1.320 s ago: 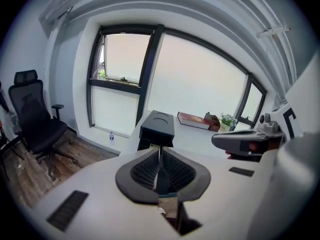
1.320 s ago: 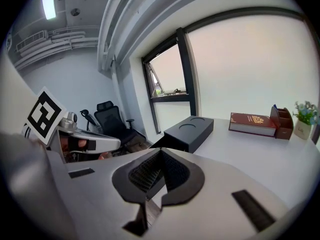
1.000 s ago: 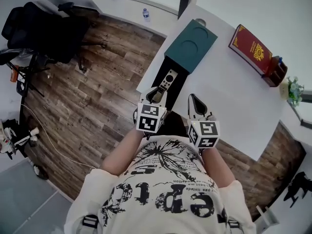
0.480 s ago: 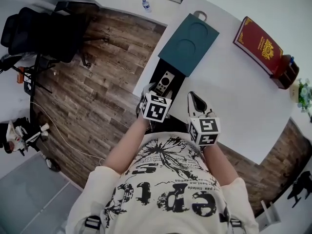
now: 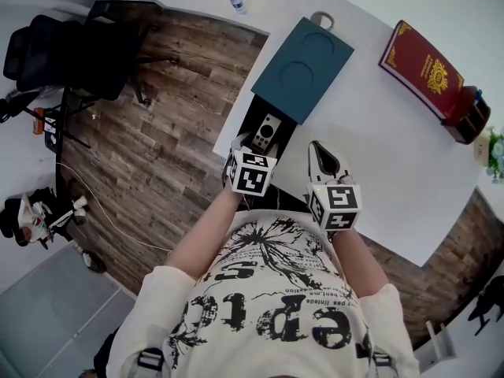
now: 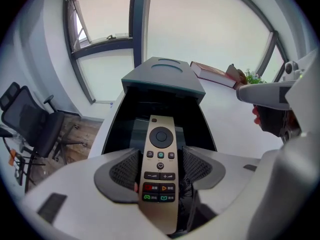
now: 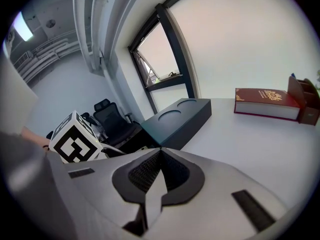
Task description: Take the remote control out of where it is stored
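A gold remote control (image 5: 268,132) lies in the black pulled-out drawer (image 5: 253,116) of a box with a teal lid (image 5: 303,69), at the table's left edge. My left gripper (image 5: 253,151) reaches into the drawer. In the left gripper view the remote (image 6: 161,134) runs lengthwise between the jaws of the left gripper (image 6: 160,170), which stand wide on either side of it; I see no pad pressing on it. My right gripper (image 5: 321,157) hovers over the white table (image 5: 378,156) to the right of the drawer. Its jaws (image 7: 159,170) are shut on nothing.
A red book (image 5: 421,57) lies at the table's far right beside a brown wooden holder (image 5: 465,116) and a small plant (image 5: 494,152). Left of the table is wooden floor with a black office chair (image 5: 71,50). A water bottle (image 5: 236,5) stands by the wall.
My left gripper has moved forward into the drawer and now straddles the remote's near end. The right gripper has drifted slightly to the right.
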A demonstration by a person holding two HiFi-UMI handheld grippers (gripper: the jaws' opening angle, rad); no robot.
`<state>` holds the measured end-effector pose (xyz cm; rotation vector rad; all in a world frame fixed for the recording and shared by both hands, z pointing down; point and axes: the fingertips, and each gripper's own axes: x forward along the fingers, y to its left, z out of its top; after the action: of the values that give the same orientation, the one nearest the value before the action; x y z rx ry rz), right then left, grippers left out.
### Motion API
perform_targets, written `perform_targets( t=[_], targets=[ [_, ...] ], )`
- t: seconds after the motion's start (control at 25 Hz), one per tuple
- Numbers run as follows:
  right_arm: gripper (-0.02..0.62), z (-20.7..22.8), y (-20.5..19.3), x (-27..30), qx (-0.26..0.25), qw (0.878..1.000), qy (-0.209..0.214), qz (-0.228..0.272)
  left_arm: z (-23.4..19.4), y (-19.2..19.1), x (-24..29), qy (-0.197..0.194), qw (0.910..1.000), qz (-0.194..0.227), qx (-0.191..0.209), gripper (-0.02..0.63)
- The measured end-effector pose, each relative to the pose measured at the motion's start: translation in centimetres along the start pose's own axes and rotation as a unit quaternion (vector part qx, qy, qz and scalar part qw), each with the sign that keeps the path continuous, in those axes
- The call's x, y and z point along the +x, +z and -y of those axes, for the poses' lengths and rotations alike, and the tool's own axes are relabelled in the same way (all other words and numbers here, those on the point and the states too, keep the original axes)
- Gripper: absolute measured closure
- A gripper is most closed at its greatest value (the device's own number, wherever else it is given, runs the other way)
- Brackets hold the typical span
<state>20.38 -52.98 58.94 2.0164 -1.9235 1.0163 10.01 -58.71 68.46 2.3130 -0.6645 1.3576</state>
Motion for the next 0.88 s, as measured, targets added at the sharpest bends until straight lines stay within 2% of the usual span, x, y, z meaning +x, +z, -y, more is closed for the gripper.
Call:
perform_targets(
  t=[0.2,0.36,0.52,0.68,0.88],
  targets=[
    [0.592,-0.3,0.0,-0.8,0.007,1.0,-0.019,0.008,-0.4,-0.1,0.0,0.0,0.9997,-0.023,-0.003,0.344],
    [0.592,-1.2,0.2,-1.4,0.011,0.999,-0.043,0.019,-0.7,0.1,-0.1,-0.003,0.9996,-0.016,0.021,0.387],
    [0.592,-2.8,0.9,-2.1,0.017,0.997,-0.067,0.039,-0.5,-0.1,-1.0,-0.049,0.9979,-0.014,0.04,0.388],
    [0.592,-3.6,1.8,-2.8,0.025,0.993,-0.099,0.061,-0.4,1.8,-3.3,-0.062,0.9936,0.031,0.089,0.388],
    [0.592,-5.2,3.4,-3.8,0.021,0.987,-0.127,0.092,-0.9,4.9,-7.7,-0.084,0.9866,0.108,0.088,0.388]
  ],
)
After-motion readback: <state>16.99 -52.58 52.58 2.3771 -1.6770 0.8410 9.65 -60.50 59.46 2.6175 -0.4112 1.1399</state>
